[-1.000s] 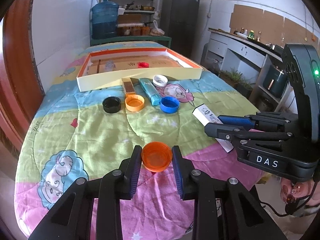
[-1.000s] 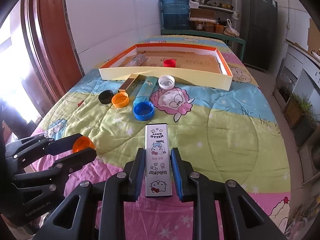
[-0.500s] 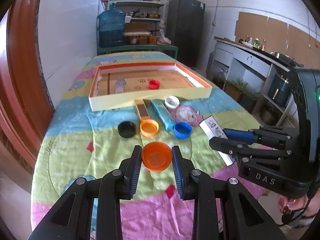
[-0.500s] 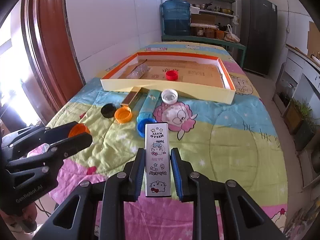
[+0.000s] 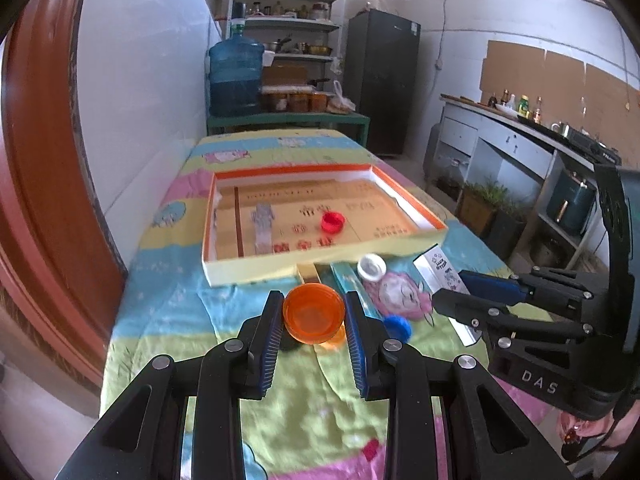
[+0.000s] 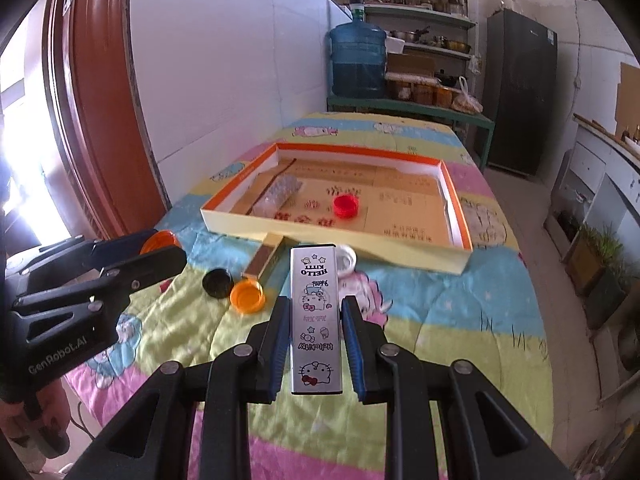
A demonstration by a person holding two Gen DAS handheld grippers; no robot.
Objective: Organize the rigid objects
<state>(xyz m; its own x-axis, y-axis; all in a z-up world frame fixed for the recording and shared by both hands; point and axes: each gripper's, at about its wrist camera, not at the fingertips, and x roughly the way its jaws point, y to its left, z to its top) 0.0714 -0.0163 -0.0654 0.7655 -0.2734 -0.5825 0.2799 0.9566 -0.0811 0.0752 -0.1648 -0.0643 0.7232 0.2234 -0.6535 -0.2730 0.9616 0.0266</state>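
At the bottom centre of the left wrist view, the left gripper (image 5: 314, 314) pinches an orange cap (image 5: 313, 313) above the quilt. The right gripper (image 6: 316, 330) clamps a white Hello Kitty box (image 6: 316, 320) at lower centre of its view, with the shallow tray (image 6: 456, 258) and its red cap (image 6: 346, 205) in mid-frame beyond

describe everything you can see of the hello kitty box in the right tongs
The Hello Kitty box is a slim, flat rectangular case, silver-white and slightly glossy like tin or coated card. Its top face carries cartoon cats, stars, sweets and "Hello Kitty" lettering, printed upside down from the right wrist view. It lies flat, long axis pointing away along the fingers, clamped on both long sides by the blue pads of the right tongs. It is held clear above the quilt; nothing else touches it.
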